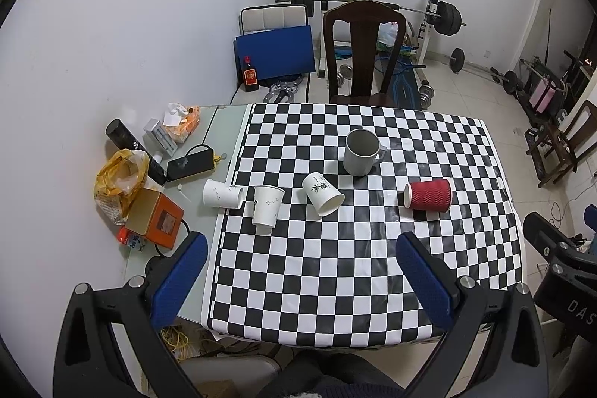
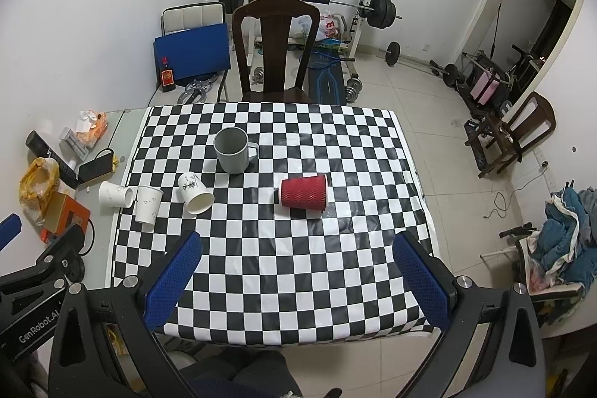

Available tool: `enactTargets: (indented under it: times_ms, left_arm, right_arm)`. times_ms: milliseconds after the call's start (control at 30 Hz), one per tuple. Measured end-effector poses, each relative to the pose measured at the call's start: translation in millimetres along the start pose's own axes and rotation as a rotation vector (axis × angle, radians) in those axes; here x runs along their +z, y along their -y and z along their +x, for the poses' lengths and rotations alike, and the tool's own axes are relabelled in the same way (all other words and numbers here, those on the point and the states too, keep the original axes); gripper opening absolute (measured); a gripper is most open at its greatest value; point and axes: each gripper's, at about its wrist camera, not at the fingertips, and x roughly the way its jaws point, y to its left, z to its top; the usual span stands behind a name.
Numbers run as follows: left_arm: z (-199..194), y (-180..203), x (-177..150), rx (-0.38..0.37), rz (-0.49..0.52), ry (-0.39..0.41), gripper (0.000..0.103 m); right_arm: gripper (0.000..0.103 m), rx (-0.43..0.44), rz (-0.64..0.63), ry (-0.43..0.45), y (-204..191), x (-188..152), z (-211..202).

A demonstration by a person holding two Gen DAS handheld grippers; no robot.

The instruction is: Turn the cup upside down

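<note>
A grey mug (image 1: 361, 152) (image 2: 233, 149) stands upright on the checkered cloth (image 1: 335, 267) (image 2: 298, 267), mouth up. A red ribbed paper cup (image 1: 428, 199) (image 2: 304, 192) lies on its side to its right. A white paper cup (image 1: 322, 193) (image 2: 194, 193) lies tilted on its side. Another white cup (image 1: 266, 209) (image 2: 147, 204) stands upright at the cloth's left edge, and a third (image 1: 222, 194) (image 2: 115, 194) lies on its side beside it. My left gripper (image 1: 302, 247) and right gripper (image 2: 296, 245) are both open and empty, above the near part of the table.
Clutter sits on the table's left strip: an orange box (image 1: 156, 219), a yellow bag (image 1: 119, 174), a black tube (image 1: 130, 144) and a phone (image 1: 190, 161). A dark wooden chair (image 1: 363, 55) stands behind the table. Weights lie on the floor beyond.
</note>
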Motion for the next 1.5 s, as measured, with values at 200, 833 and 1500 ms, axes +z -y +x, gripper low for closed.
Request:
enactTargets:
  times_ms: [200, 833, 1500]
  left_arm:
    - [0.1, 0.1, 0.1, 0.001, 0.001, -0.001, 0.103]
    - [0.0, 0.4, -0.2, 0.0, 0.001, 0.002, 0.103]
    - [-1.8, 1.4, -1.4, -0.001, -0.002, 0.004, 0.103]
  right_arm:
    - [0.103, -0.002, 0.0, 0.002, -2.2, 0.6, -3.3]
    - [0.103, 0.0, 0.002, -0.001, -0.3, 1.5, -5.2]
    - [0.103, 0.004, 0.007, -0.003, 1.1, 2.7, 1.0]
